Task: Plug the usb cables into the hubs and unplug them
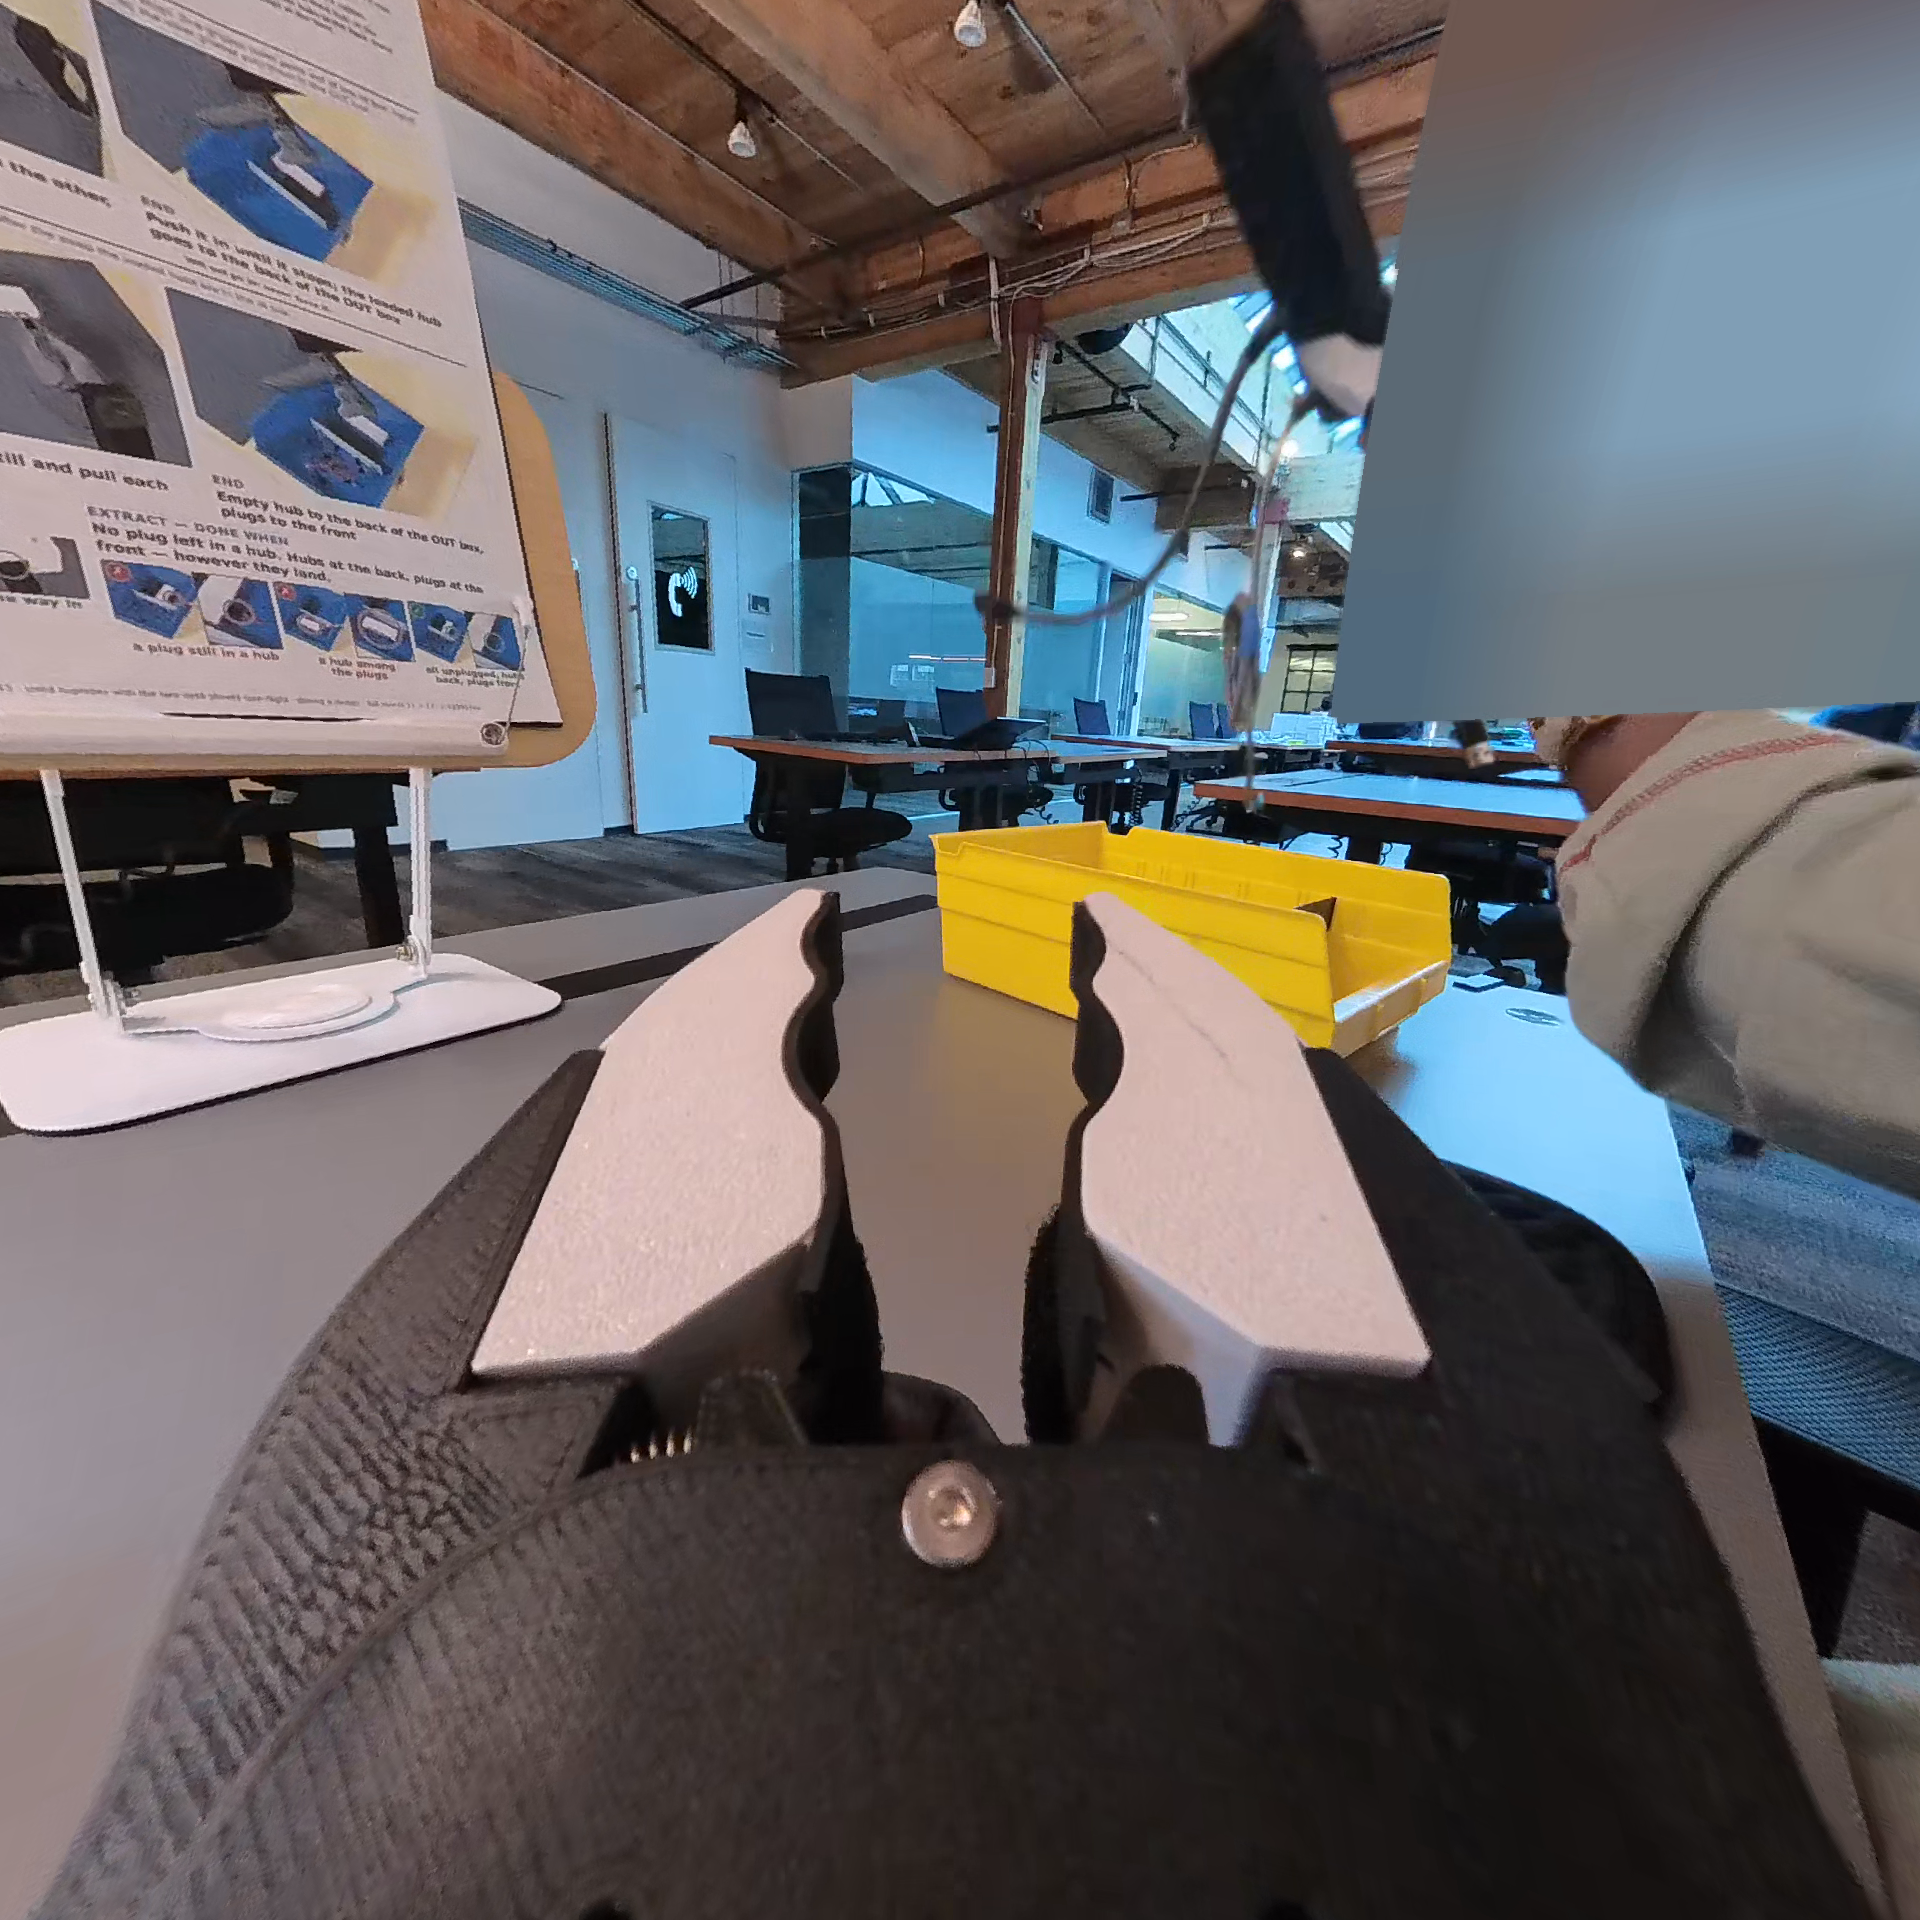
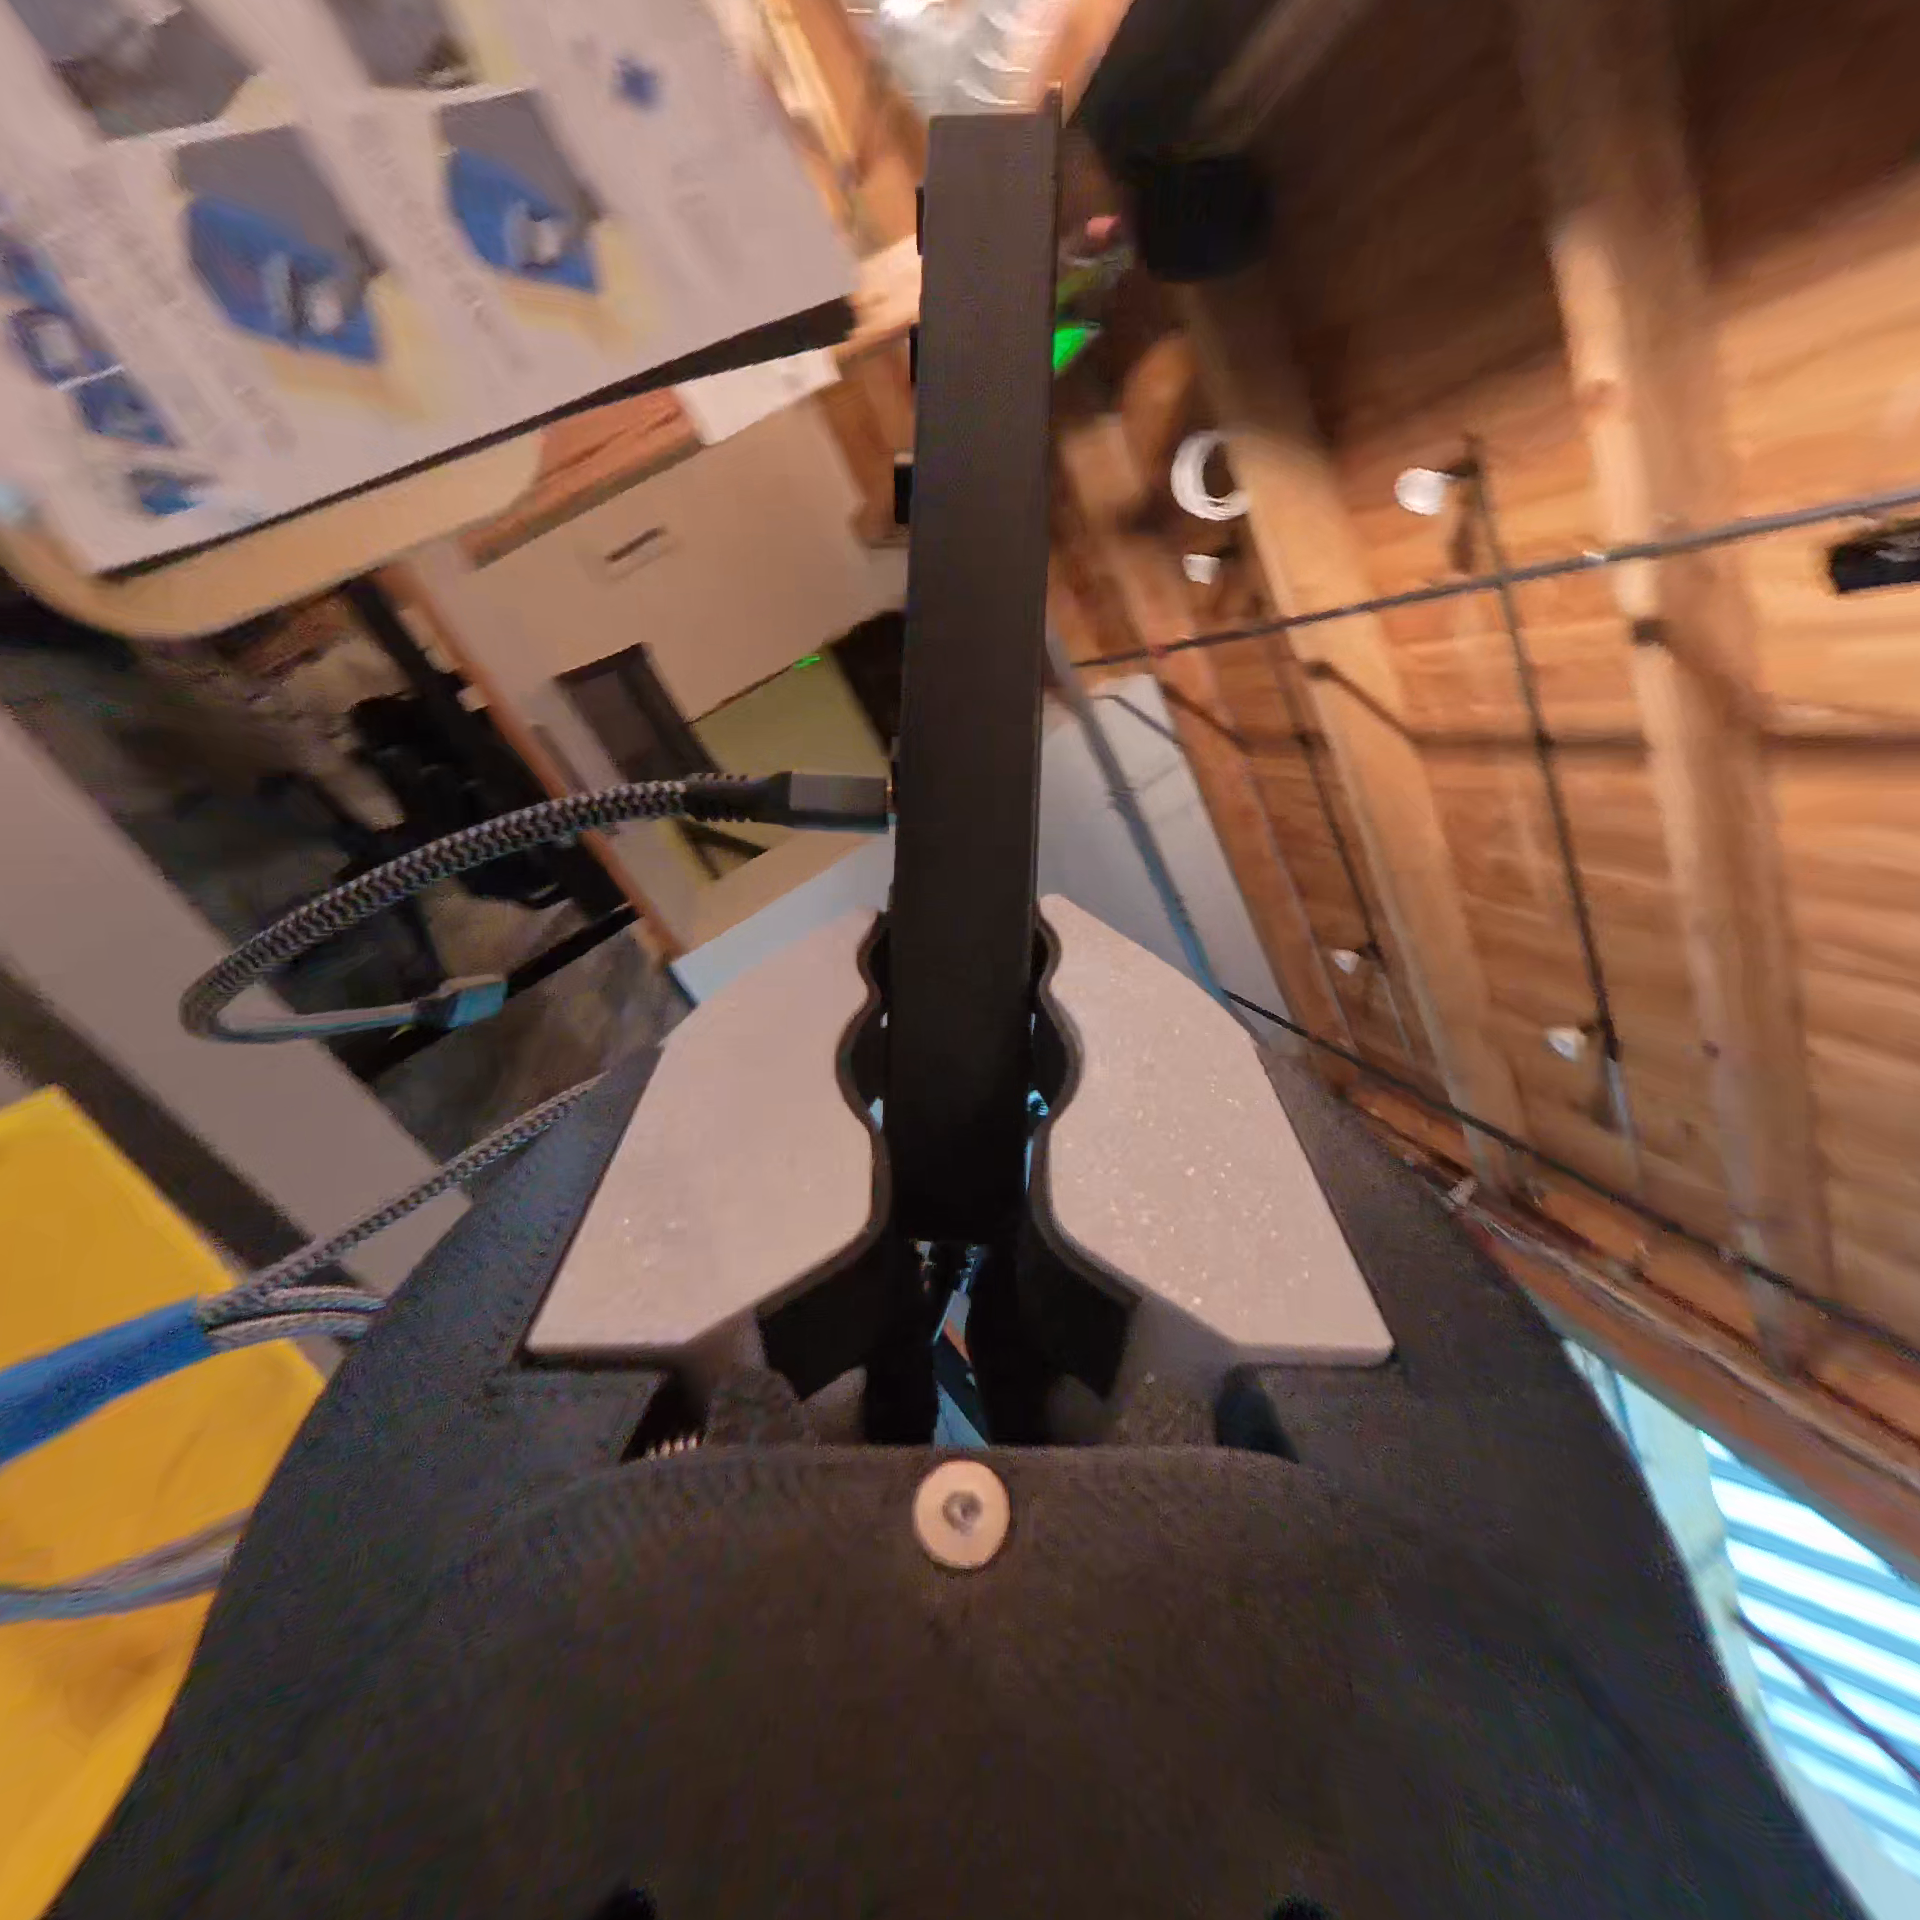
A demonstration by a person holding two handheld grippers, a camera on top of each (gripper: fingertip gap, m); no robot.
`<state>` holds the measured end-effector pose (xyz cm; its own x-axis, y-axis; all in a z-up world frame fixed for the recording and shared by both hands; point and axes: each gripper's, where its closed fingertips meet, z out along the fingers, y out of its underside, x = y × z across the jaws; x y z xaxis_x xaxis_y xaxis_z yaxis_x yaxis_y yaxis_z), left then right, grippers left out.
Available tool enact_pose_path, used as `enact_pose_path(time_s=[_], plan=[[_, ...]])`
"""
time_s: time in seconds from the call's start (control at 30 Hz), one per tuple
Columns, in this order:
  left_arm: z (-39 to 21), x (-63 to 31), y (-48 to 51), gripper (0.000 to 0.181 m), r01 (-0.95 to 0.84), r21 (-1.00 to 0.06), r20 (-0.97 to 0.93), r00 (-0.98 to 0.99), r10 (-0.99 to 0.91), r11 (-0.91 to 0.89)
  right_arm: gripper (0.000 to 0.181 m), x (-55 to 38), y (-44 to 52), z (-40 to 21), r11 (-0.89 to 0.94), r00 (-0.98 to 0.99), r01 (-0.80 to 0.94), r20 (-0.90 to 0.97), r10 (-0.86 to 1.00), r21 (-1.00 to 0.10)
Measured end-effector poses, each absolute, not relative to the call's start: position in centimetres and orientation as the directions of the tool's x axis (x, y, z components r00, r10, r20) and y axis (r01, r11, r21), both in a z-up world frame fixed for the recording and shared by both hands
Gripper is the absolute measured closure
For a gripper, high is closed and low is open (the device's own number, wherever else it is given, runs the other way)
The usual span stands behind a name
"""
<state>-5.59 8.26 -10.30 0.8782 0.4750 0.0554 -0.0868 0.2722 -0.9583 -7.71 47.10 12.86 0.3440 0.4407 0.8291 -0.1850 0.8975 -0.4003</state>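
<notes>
Two grippers in view, one per wrist camera. Left gripper (image 1: 954, 935): fingers apart with nothing between them, held low over the grey table (image 1: 260, 1247) and pointing toward a yellow bin (image 1: 1039, 925) that sits on the table just beyond the fingertips. Left of the bin, a printed instruction sheet (image 1: 239, 364) rests on a white stand (image 1: 281, 1013).

Right gripper (image 2: 961, 935): fingers clamped on a long black hub (image 2: 977, 623), gripping its lower end; the hub stands on edge and runs straight ahead from the fingers, raised toward the wooden ceiling (image 2: 1558, 416). One braided USB cable (image 2: 416, 894) is plugged into the hub's left side, its dark plug (image 2: 821, 798) seated just above the left fingertip. The cable loops down and left; a second dark connector (image 2: 462, 1006) shows on the loop. Farther down, braided strands meet a blue wrap (image 2: 94, 1371) at the left edge, in front of the yellow bin (image 2: 104, 1558).

From the left wrist view, the same hub (image 1: 1288, 177) appears high at upper right, well above the table, tilted, with thin cables (image 1: 1195, 520) dangling beneath it. A person's light sleeve (image 1: 1745, 935) occupies the right edge. Right view is motion-blurred at its margins.
</notes>
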Motion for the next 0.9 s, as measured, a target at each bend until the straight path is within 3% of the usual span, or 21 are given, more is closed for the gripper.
enact_pose_path(time_s=[0.07,0.17,0.37,0.53,0.67,0.9], plan=[[-10.4,-5.7,8.3,0.140,-0.080,-0.958,0.064,0.877,0.477,0.275,0.157,-9.0,48.0,11.7,0.900,0.272,-0.194,0.860,0.432,-0.390],[-10.6,-5.9,8.4,0.140,-0.067,-0.959,0.075,0.877,0.475,0.275,0.157,-10.0,48.8,11.4,0.836,0.256,-0.294,0.805,0.536,-0.463],[-11.0,-6.2,8.3,0.141,-0.058,-0.964,0.079,0.868,0.491,0.258,0.158,-10.5,50.1,9.7,0.551,0.200,-0.600,0.558,0.805,-0.580],[-11.1,-6.4,8.1,0.141,-0.042,-0.961,0.099,0.868,0.486,0.272,0.158,-10.6,53.2,6.3,0.368,0.163,-0.694,0.363,0.918,-0.619],[-11.1,-6.5,8.1,0.142,-0.038,-0.961,0.105,0.868,0.485,0.275,0.158,-10.6,55.6,3.5,0.374,0.210,-0.624,0.314,0.926,-0.686],[-11.1,-6.4,8.2,0.142,-0.043,-0.962,0.097,0.870,0.484,0.270,0.155,-9.5,56.8,-1.5,0.546,0.366,-0.334,0.429,0.826,-0.768]])
